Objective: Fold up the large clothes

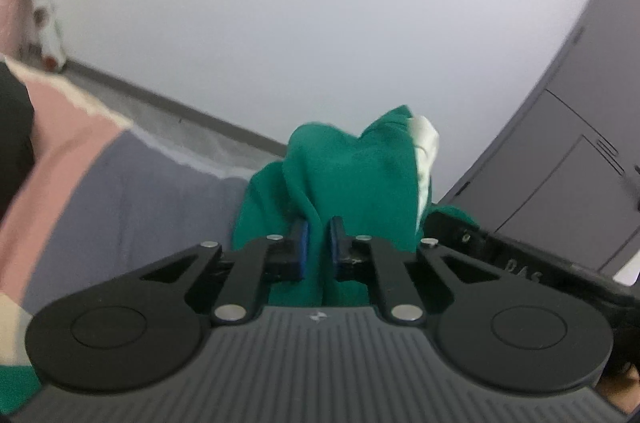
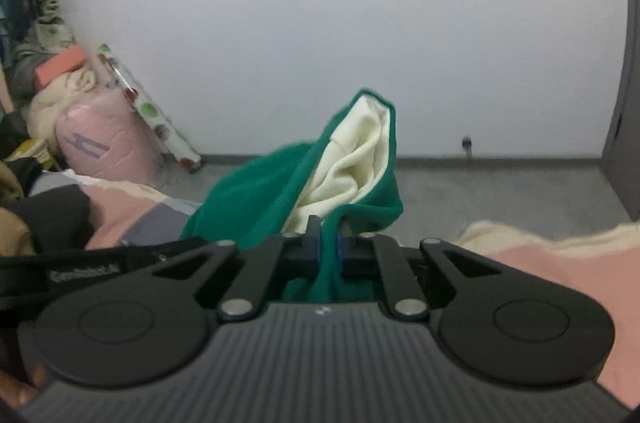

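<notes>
Here my left gripper (image 1: pixel 319 247) is pinched narrow on a fold of the green fleece garment with a cream lining (image 1: pixel 344 175); the blue pads (image 1: pixel 305 243) press the cloth from both sides, and the fabric runs down between them toward the gripper's body. Above my fingers the garment bunches up in a soft heap, with a strip of the cream lining showing at its upper right edge. It stands over the bed cover of pink, grey and cream patches (image 1: pixel 100 183), which spreads away to the left.

My right gripper (image 2: pixel 329 247) is likewise clamped on the same green fleece garment with a cream lining (image 2: pixel 256 191). A narrow band of green cloth passes between its blue pads (image 2: pixel 341 243), which squeeze it tight. Just beyond those fingers the garment rises in an open fold, the cream inside facing the camera and the green outer layer wrapping round it. The patchwork cover (image 2: pixel 560 263) lies on either side below it.

My right gripper's black body (image 1: pixel 512 255) shows just beside the garment at the right of the left view. Behind stand a white wall (image 2: pixel 320 23) and a grey cabinet (image 1: pixel 580 143).
</notes>
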Action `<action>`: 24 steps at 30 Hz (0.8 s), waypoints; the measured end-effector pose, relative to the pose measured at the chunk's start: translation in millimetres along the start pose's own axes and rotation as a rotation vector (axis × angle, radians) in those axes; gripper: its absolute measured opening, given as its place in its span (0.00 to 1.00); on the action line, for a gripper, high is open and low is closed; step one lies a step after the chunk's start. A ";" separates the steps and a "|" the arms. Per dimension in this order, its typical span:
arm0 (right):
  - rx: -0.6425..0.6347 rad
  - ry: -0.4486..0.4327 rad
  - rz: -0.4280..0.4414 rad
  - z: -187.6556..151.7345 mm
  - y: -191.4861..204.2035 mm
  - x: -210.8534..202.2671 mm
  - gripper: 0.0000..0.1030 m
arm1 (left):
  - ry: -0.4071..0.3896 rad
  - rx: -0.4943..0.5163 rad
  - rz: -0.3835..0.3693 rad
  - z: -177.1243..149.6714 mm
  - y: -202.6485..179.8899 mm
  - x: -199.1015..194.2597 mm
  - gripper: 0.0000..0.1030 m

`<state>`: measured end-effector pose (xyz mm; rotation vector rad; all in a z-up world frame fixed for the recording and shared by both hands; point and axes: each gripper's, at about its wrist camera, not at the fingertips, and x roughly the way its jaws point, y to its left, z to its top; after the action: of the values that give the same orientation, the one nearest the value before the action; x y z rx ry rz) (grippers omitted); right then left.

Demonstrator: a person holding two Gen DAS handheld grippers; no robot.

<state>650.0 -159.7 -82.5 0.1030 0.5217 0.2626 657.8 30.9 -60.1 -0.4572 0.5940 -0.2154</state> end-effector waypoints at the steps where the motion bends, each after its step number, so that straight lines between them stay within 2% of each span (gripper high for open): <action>1: -0.002 -0.023 0.012 0.3 0.0 -9.3 0.09 | -0.011 0.002 -0.006 1.8 -0.6 -7.2 0.11; 8: -0.028 -0.177 0.053 -10.8 -0.3 -94.2 0.07 | -0.063 0.037 -0.033 -3.3 -8.1 -85.9 0.11; 14: -0.073 -0.239 0.086 -38.8 6.0 -180.6 0.07 | -0.065 0.102 -0.066 -41.4 -34.0 -174.1 0.11; 19: -0.093 -0.232 0.107 -85.2 18.8 -253.8 0.07 | -0.038 0.108 -0.070 -95.1 -43.3 -241.5 0.10; 24: -0.078 -0.140 0.117 -138.3 31.0 -286.2 0.07 | 0.033 0.129 -0.031 -162.1 -48.3 -281.3 0.11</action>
<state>334.5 -204.0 -59.8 0.0759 0.3660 0.3866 332.3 22.4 -18.5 -0.3389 0.6020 -0.2897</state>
